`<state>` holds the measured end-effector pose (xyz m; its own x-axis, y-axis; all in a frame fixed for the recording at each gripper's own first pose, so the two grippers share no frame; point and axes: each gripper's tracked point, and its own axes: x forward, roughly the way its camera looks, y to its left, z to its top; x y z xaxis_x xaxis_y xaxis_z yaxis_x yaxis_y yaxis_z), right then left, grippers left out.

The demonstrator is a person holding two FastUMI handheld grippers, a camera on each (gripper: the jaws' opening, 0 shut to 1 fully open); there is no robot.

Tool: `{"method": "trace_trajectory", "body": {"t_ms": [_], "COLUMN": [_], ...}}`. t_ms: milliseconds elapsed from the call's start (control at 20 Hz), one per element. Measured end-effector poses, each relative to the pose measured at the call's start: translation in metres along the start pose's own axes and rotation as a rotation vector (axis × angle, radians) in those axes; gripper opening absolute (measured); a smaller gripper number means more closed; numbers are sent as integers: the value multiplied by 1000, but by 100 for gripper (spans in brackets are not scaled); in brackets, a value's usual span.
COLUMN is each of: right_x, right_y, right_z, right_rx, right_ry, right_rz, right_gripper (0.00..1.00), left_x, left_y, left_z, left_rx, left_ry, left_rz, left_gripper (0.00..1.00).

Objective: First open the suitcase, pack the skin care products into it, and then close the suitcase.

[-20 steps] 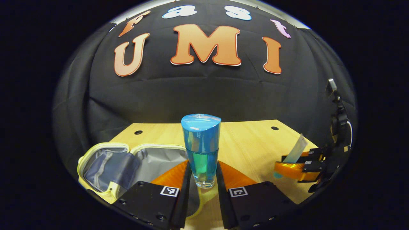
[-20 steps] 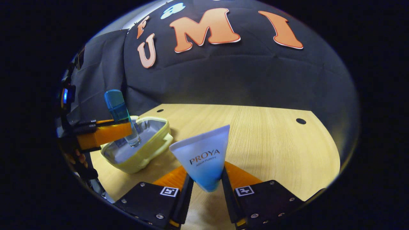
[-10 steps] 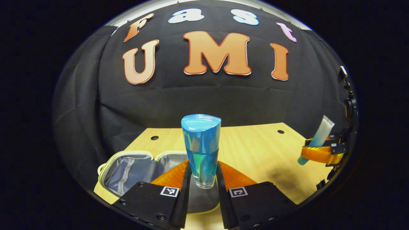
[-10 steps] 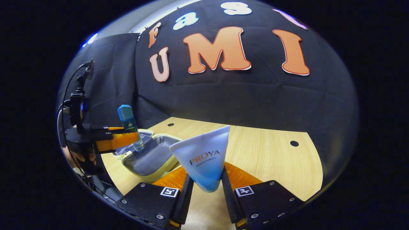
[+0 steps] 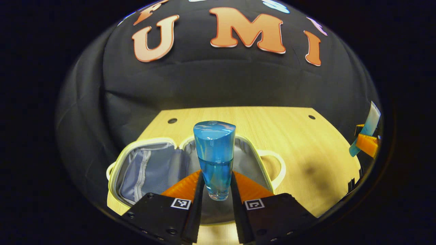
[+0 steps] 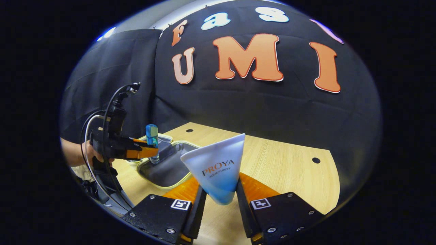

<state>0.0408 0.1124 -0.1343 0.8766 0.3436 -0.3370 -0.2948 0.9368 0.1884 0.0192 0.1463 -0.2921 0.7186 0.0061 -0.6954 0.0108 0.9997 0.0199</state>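
Jaws of the left gripper [image 5: 216,190] clamp a blue bottle [image 5: 214,160] upright, both fingers pressing its lower sides; jaws of the right gripper [image 6: 220,197] clamp a tube [image 6: 218,170] near its capped end, flat crimped end up.

Blue bottle: tall, tapered, glossy blue cap over a clear body part-filled with blue liquid, thick clear base. Position: held above the open suitcase [image 5: 153,166].

Tube: soft plastic, fan-shaped, white shading to blue at the bottom, printed label on its face. Position: held above the table [image 6: 289,173], well apart from the suitcase.

Suitcase: small, pale yellow rim, rounded corners, grey fabric lining, zipped mesh pocket in one half, loop handle at the side. Lies opened flat on the table, both halves facing up.

Table: light wood grain, matte, with small dark round holes near the back edge.

Person's hand [image 6: 89,153]: grips the left gripper's handle, cables looping above.

Change from half a second ago: left gripper view tilts down, with more of the suitcase interior under the bottle; the right gripper sits farther toward that view's edge.
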Motion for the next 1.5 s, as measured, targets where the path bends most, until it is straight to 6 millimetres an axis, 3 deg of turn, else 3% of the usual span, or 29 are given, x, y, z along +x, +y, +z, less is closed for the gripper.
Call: {"method": "trace_trajectory", "body": {"t_ms": [250, 500, 850, 1000, 1100, 1250, 1350, 1500], "right_x": [21, 44, 75, 84, 88, 94, 99, 106], "right_y": [28, 57, 87, 93, 97, 100, 104, 112], "right_z": [1, 3, -2, -5, -9, -14, -17, -25], "right_rx": [50, 66, 106, 129, 135, 135, 144, 154], "right_ry": [23, 39, 67, 84, 102, 131, 145, 181], "right_rz": [-23, -39, -44, -53, -46, -45, -38, -25], "right_gripper": [50, 50, 50, 50, 50, 50, 50, 50], "left_x": [44, 65, 93, 104, 105, 108, 103, 93], "left_y": [4, 11, 14, 17, 16, 21, 16, 12], "left_z": [-44, -69, -70, -85, -96, -94, -91, -74], "left_rx": [-17, -16, -24, -40, -64, -68, -75, -78], "left_ry": [143, 262, 365, 463, 523, 517, 503, 411], "left_rz": [-85, -141, -157, -143, -132, -130, -166, -225], "left_gripper": [42, 42, 42, 43, 43, 42, 46, 65]}}
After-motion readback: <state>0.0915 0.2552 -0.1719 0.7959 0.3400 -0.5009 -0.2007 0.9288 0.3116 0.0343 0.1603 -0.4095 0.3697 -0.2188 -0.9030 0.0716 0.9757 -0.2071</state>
